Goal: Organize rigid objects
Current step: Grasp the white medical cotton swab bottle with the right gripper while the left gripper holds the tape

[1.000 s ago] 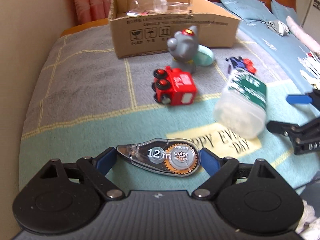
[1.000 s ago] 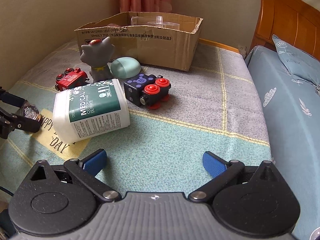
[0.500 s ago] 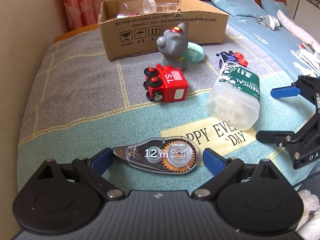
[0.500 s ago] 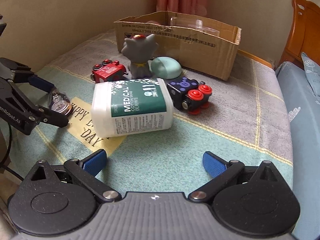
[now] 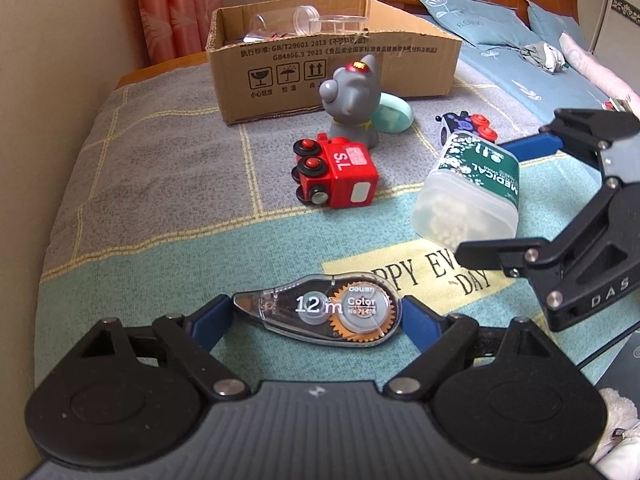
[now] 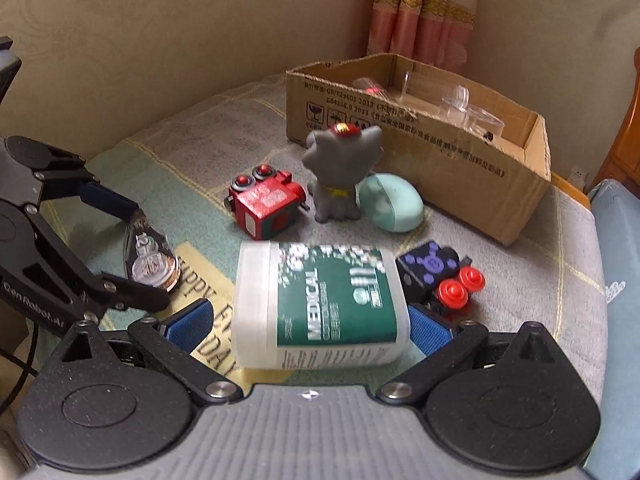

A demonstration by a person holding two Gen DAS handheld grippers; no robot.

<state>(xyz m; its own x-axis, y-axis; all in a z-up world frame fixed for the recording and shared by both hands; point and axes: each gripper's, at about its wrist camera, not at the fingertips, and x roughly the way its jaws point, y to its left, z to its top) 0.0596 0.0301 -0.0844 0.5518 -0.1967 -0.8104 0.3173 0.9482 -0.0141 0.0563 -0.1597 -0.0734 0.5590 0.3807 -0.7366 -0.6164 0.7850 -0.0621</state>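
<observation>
the left gripper (image 5: 318, 314) has its jaws grasping the correction tape dispenser (image 5: 324, 310), one blue pad at the pointed tip and the other at the round end, low over the patterned blanket (image 5: 160, 200) on the bed. the right gripper (image 6: 308, 322) has its jaws spread wide on either side of the medical cotton swab tub (image 6: 320, 304), which lies on its side on the blanket; the right pad looks to be at the tub's end while the left pad stands clear of the lid end, so nothing is clamped there yet.

farther off stand the red toy train (image 5: 336, 174), the grey cat figure (image 5: 354, 100), a mint egg-shaped case (image 6: 390, 208) just beside the cat, and a dark blue toy block with red wheels (image 6: 440, 276) touching the tub's far right corner. the cardboard box (image 5: 332, 60) sits at the far end of the blanket, with clear plastic cups already inside.

judging by this, the step in hand is picking up two pieces at once for the box: the dispenser is secured, the tub is being framed. the next move calls for the right jaws to close squarely across the tub's length without nudging the blue block, then both lifts go up and far toward the box opening. the tub is smooth and rounded, so an off-centre pinch could let it roll or slip.
</observation>
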